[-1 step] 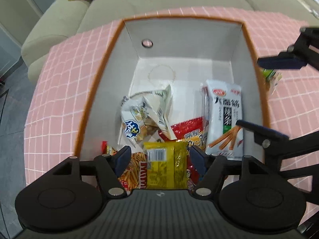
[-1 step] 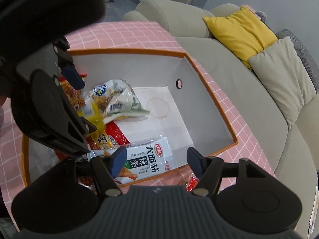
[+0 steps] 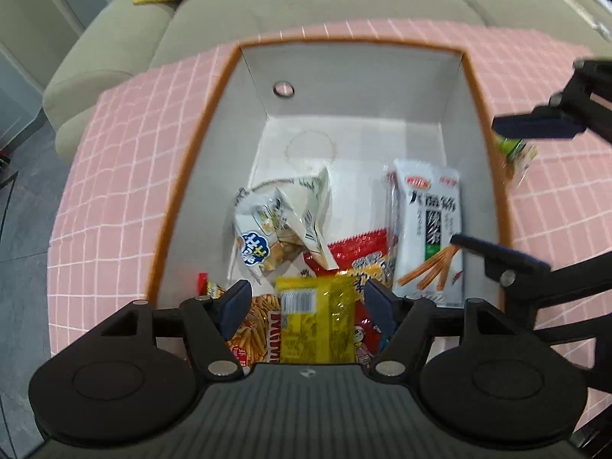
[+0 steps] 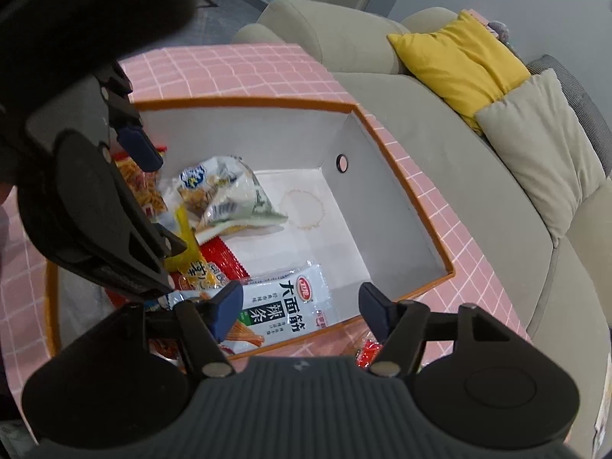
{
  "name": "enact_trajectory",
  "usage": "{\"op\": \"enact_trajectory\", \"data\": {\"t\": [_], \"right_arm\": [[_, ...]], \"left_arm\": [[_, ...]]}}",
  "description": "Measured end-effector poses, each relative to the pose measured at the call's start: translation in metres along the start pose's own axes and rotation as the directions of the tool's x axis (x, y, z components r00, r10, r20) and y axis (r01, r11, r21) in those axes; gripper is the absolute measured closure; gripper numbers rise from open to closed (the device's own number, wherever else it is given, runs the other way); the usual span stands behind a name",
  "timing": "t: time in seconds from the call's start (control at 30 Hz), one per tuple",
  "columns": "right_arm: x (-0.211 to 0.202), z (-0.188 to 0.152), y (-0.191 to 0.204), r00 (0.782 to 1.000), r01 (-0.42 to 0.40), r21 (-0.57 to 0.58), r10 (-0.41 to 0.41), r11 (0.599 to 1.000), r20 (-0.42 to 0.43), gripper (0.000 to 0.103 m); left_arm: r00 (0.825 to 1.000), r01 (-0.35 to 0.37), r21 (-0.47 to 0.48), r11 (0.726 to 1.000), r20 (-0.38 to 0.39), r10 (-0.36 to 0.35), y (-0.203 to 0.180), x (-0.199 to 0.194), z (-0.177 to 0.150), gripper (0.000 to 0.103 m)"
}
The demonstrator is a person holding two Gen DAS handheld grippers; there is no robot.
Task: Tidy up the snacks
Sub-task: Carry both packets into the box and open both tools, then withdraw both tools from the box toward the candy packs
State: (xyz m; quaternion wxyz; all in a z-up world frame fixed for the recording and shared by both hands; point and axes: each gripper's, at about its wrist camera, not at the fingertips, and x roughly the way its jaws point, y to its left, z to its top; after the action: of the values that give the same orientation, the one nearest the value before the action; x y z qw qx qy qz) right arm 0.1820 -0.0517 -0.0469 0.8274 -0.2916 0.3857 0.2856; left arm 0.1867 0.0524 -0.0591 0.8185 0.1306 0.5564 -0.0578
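An orange-rimmed box (image 3: 474, 88) with white walls stands on the pink checked table. Inside lie a white noodle-stick packet (image 3: 428, 225), a crumpled white-blue bag (image 3: 275, 225), a red packet (image 3: 359, 252), a fries-print packet (image 3: 252, 329) and a yellow packet (image 3: 317, 321). My left gripper (image 3: 308, 302) is open over the box's near end, with the yellow packet lying between its fingers, not pinched. My right gripper (image 4: 302, 308) is open above the box's near rim, over the white packet (image 4: 290, 306). The left gripper hides part of the box in the right wrist view.
A small green snack (image 3: 514, 153) lies on the table right of the box. A red wrapper (image 4: 369, 350) lies outside the box near my right fingers. A beige sofa (image 4: 440, 122) with a yellow cushion (image 4: 459, 57) borders the table.
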Motion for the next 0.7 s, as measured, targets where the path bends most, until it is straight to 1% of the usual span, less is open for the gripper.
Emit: {"op": "enact_trajectory", "data": {"t": [0.03,0.07,0.3,0.53,0.7], "right_arm": [[-0.005,0.0,-0.002,1.0,-0.001,0.02,0.001,1.0,0.01,0.032],[-0.009,-0.001,-0.003,1.0,-0.002,0.038,0.001,0.999,0.021,0.031],[-0.049,-0.014,-0.015,0.996,0.001,0.195,-0.019,0.981,0.092,0.029],[-0.089,-0.038,-0.02,0.984,0.015,0.337,-0.074,0.941,0.162,0.028],[-0.11,-0.061,-0.019,0.972,0.035,0.416,-0.127,0.909,0.196,0.026]], "left_arm": [[1.0,0.0,-0.007,1.0,0.015,0.0,0.001,-0.006,0.0,0.023],[0.999,0.001,-0.015,1.0,0.033,0.0,0.001,-0.014,-0.001,0.023],[0.99,0.022,-0.068,0.997,0.143,-0.012,-0.005,-0.055,-0.006,0.023],[0.97,0.025,-0.102,0.994,0.245,0.001,-0.02,-0.085,-0.016,0.023],[0.955,0.044,-0.115,0.992,0.298,-0.008,-0.036,-0.103,-0.029,0.024]]}}
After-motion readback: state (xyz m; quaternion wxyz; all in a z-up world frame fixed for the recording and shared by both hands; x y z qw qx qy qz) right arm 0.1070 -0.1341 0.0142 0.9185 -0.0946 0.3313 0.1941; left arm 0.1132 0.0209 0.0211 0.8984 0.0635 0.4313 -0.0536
